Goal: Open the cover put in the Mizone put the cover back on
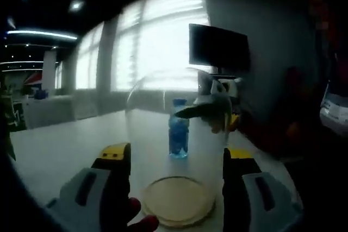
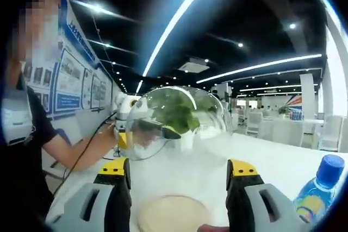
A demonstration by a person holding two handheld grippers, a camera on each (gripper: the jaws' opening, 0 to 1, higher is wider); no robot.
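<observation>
I count one clear glass dome cover [image 1: 176, 134], one round wooden base [image 1: 178, 200], and one blue Mizone bottle [image 1: 178, 129] on the white surface [image 1: 60, 150]. In the left gripper view, my left gripper [image 1: 176, 188] has its two yellow-tipped jaws spread wide on either side of the cover, near its walls, though I cannot tell whether they touch the glass; nothing is clamped between them. The cover rises between the jaws, over the base, and I see the bottle through the glass, standing upright on the surface beyond the base, blue cap on top. Further back in that view the other gripper [image 1: 217, 110] sits at the far side of the dome near its top, blurred by the glass. Switching to the right gripper view, my right gripper [image 2: 176, 188] also has both jaws parted wide with nothing between them. There the cover [image 2: 174, 120] appears tilted on its side, lifted clear of the base [image 2: 171, 213], which lies flat on the surface [image 2: 272, 158] between the jaws. The white left gripper [image 2: 128, 112] is at the cover's left edge, with the person's hand [image 2: 106, 134] behind it; I cannot tell if it truly grips the rim. The bottle [image 2: 318, 194] stands at the lower right of that view, beside the right jaw, well apart from the base and outside the cover.
</observation>
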